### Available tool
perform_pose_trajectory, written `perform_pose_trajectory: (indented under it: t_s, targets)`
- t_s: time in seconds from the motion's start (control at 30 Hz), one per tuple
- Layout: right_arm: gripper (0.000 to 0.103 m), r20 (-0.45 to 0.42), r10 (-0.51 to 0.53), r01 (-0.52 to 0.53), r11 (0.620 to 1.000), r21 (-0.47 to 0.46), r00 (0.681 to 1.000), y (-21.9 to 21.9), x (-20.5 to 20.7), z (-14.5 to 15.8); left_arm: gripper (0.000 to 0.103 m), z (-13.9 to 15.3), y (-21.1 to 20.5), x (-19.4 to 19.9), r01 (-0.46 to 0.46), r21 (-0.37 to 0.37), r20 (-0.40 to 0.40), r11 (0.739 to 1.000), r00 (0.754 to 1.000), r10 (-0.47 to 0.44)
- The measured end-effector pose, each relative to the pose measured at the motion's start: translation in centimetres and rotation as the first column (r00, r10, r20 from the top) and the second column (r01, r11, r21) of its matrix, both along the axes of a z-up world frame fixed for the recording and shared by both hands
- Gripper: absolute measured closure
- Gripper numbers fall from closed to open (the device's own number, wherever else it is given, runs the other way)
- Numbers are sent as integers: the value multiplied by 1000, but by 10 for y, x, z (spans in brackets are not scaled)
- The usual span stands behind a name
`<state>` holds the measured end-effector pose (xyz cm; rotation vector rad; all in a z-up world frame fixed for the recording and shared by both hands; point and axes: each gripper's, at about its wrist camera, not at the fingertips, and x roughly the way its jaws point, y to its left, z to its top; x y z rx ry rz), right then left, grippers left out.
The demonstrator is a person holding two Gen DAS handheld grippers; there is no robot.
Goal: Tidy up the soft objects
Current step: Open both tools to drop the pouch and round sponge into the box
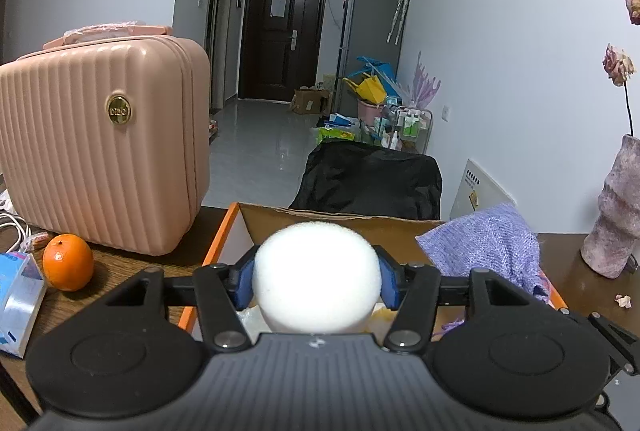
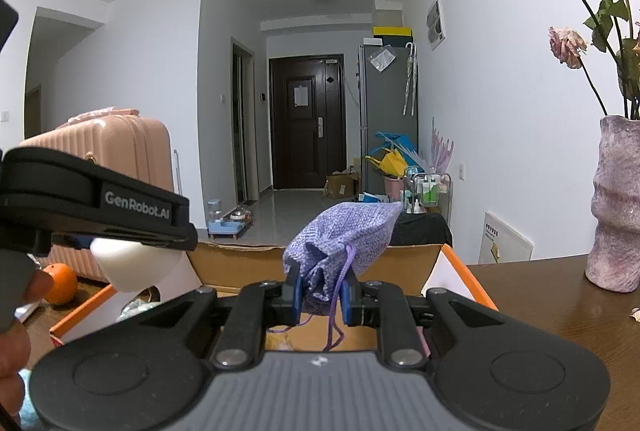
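1. Sponge ball [image 1: 316,275], white and foam-like, sits between the blue pads of the left gripper [image 1: 316,281]; both pads touch its sides, so the tongs grip it
2. Left wrist view: the ball hangs above the open cardboard box [image 1: 320,221], which has orange outer edges and a white inner wall
3. Purple knitted pouch [image 2: 340,243] is pinched at its gathered neck by the right gripper [image 2: 320,297]; the jaws stand nearly closed on the fabric, with the blue pads pressing on both sides
4. Pouch drawstring [image 2: 334,327] hangs loose below the right pads, in front of the gripper body
5. Pouch body rises above and beyond the right fingertips, over the far right part of the box; in the left wrist view it shows at the right of the ball, apart from it
6. Right wrist view: the left gripper with the ball lies to the left, over the left part of the box; a person's hand [image 2: 16,327] holds it
7. Wooden table [image 2: 560,303] bears the box; a pink ribbed case [image 1: 104,147] and an orange [image 1: 68,262] stand left of the box, a textured vase [image 2: 618,203] with dried roses right of it
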<state>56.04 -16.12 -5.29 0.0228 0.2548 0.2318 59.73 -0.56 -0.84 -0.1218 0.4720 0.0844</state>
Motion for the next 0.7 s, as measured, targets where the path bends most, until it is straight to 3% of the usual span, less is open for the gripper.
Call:
perform_pose_trajectory:
  t_s: [0.03,0.1,0.13,0.2,0.27,0.37,0.43,0.7]
  targets:
    - [84,-8,-3,3,1000,-3,1000,0,1,0,38,0,0,0,-1,1,-3,1000,1000,1]
    - [80,-38,-13,13,1000,-4,999,-1,4,0,15,-1,0,1,-11,0,-7,1000,1000,11]
    - [77,-50,-23,23,1000,2,999,-2,5,-1,8,-1,0,1,-22,5,-6,1000,1000,22]
    - [62,-69,-41,42,999,9,997,-5,8,-1,0,0,1,1,-40,6,-7,999,999,40]
    - [33,-78,-62,64,998,17,995,-7,8,-1,0,-1,4,2,-48,-4,-15,999,999,48]
    - [5,-62,-98,100,994,33,993,-12,5,-1,0,-1,8,3,-53,-14,-24,998,998,53]
    - [0,-46,-116,117,992,35,992,-13,4,0,0,-1,9,3,-57,-15,-24,998,998,57]
    - [0,-58,-115,116,993,18,992,-13,6,-1,0,-2,8,1,-60,-12,-21,998,998,60]
